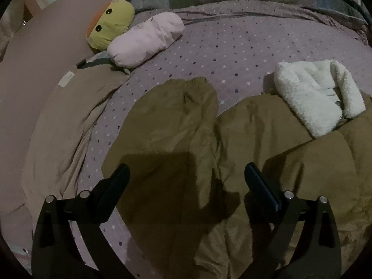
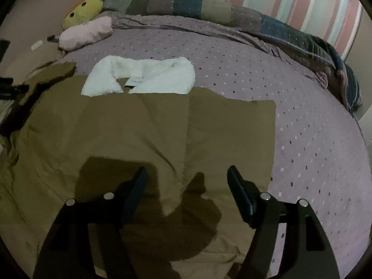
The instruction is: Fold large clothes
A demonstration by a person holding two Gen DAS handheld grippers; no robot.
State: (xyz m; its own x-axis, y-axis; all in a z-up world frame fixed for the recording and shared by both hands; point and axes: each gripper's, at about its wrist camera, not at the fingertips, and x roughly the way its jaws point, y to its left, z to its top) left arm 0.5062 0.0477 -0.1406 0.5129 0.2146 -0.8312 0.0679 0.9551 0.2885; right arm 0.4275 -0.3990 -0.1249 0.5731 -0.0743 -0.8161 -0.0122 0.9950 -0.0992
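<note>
Nearest my lenses is the brown coat (image 2: 144, 125), spread flat over the near half of the bed (image 2: 290, 121), and it is also the largest thing I have to deal with. Its long axis runs straight away from me: hem under my claws, white fleece collar (image 2: 139, 76) at the far end, pointing toward the bed's far edge where the patchwork blanket (image 2: 186, 7) is bunched.

From the right wrist view, the coat's right side looks already turned in; a straight fold edge runs near-to-far and its outer border lies parallel to the bed's right edge. The left sleeve (image 1: 176, 116) is not folded. In the left wrist view it lies splayed out from the body, directly ahead of the left claw (image 1: 186, 181), its cuff aimed at the bed's far-left corner, where a pink bolster (image 1: 146, 39) and a yellow plush toy (image 1: 111, 25) sit.

That is the relation the next move turns on, as I judge it: the sleeve lies forward of the left claw and well apart from the right claw (image 2: 186, 186), so the left should take it and carry it rightward across the body.

Both claws hover over the fabric with fingers spread wide, gripping nothing.
</note>
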